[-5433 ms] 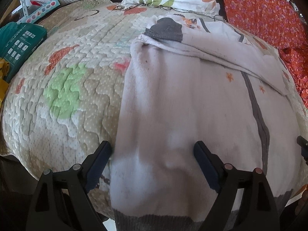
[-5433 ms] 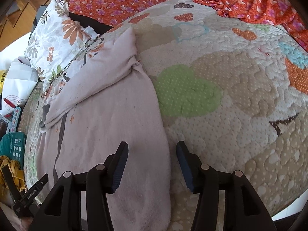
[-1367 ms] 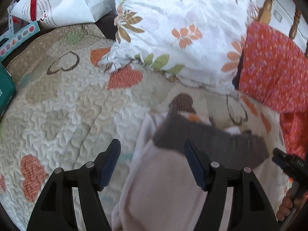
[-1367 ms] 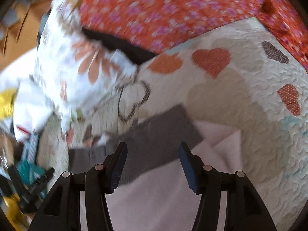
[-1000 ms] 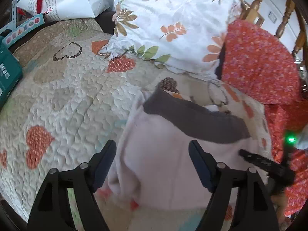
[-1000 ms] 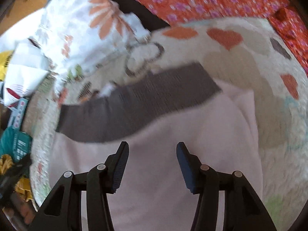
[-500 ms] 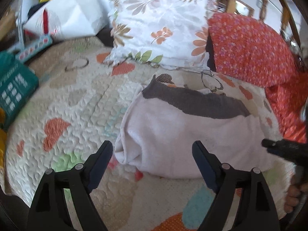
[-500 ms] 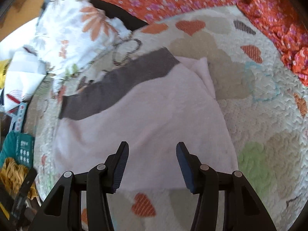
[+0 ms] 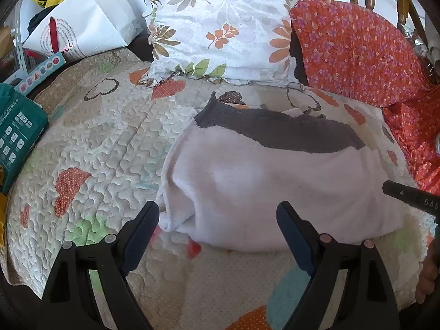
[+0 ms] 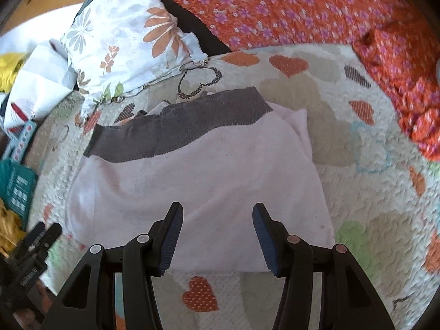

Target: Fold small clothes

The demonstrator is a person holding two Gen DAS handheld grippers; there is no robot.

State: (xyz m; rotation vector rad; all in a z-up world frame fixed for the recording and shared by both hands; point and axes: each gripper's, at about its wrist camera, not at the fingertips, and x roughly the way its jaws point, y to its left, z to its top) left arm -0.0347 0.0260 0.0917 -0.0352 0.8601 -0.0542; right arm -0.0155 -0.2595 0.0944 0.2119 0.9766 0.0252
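A small pale pink garment (image 9: 275, 187) (image 10: 209, 176) with a dark grey band (image 9: 277, 130) (image 10: 178, 129) along its far edge lies folded over on the heart-patterned quilt (image 9: 110, 143) (image 10: 357, 143). My left gripper (image 9: 217, 225) hovers open over the garment's near left corner, nothing between its fingers. My right gripper (image 10: 217, 228) stands open above the near edge of the garment, with nothing held. The tip of the right gripper shows at the right edge of the left wrist view.
A floral white pillow (image 9: 220, 24) (image 10: 123, 38) and an orange flowered cover (image 9: 354, 52) (image 10: 288, 8) lie at the head of the bed. A white paper bag (image 9: 82, 22), a teal box (image 9: 16, 129) and a yellow bag sit at the left.
Both grippers have drawn back from the garment, which now lies folded in half with its grey band on top at the far side. The left jaws stand a little wider than before.
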